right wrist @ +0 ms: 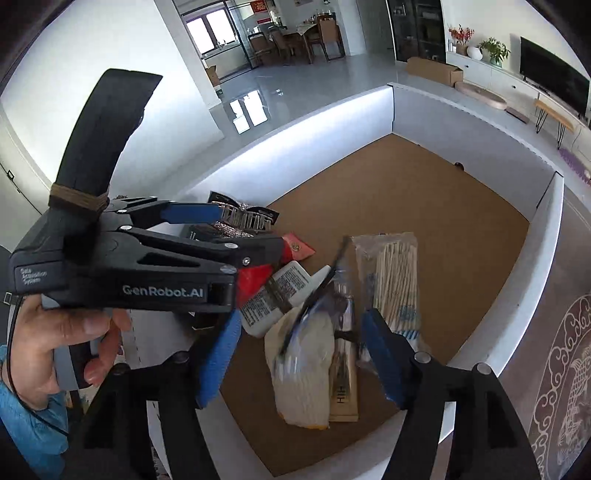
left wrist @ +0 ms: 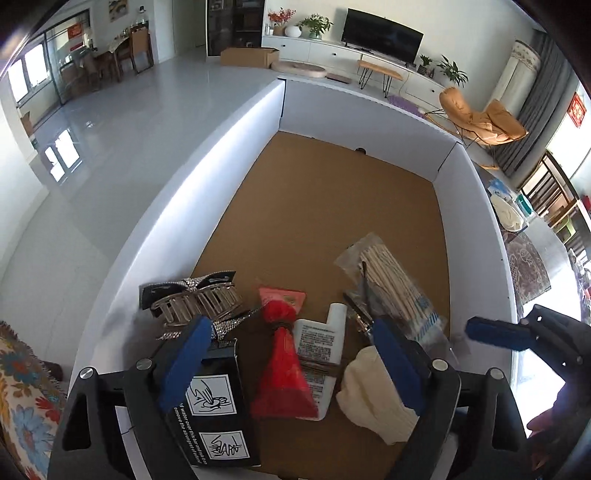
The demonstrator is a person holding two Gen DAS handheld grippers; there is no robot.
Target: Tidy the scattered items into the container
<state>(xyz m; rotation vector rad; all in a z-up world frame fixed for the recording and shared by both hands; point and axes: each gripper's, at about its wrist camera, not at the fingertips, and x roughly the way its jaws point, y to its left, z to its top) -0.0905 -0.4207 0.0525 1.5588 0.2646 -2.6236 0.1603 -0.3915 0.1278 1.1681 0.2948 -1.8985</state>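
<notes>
The container is a white-walled box [left wrist: 258,110] with a brown cardboard floor [right wrist: 424,192]. In it lie a jewelled hair claw [left wrist: 195,299], a black printed box [left wrist: 214,413], a red pouch [left wrist: 282,365], a white tube [left wrist: 325,343], a cream cloth [left wrist: 373,395] and a bag of wooden sticks [left wrist: 395,288]. My left gripper [left wrist: 291,354] is open above these items. My right gripper [right wrist: 299,354] is open over the cream cloth [right wrist: 303,369]; a blurred bluish packet [right wrist: 314,310] is between its fingers, apart from both pads. A flat beige sachet [right wrist: 343,387] lies beside it.
The box stands on a white surface with a patterned mat [right wrist: 561,369] to the right. A flowered cloth [left wrist: 22,391] lies left of the box. The far half of the box floor is bare cardboard. Living-room furniture and a TV [left wrist: 380,33] are beyond.
</notes>
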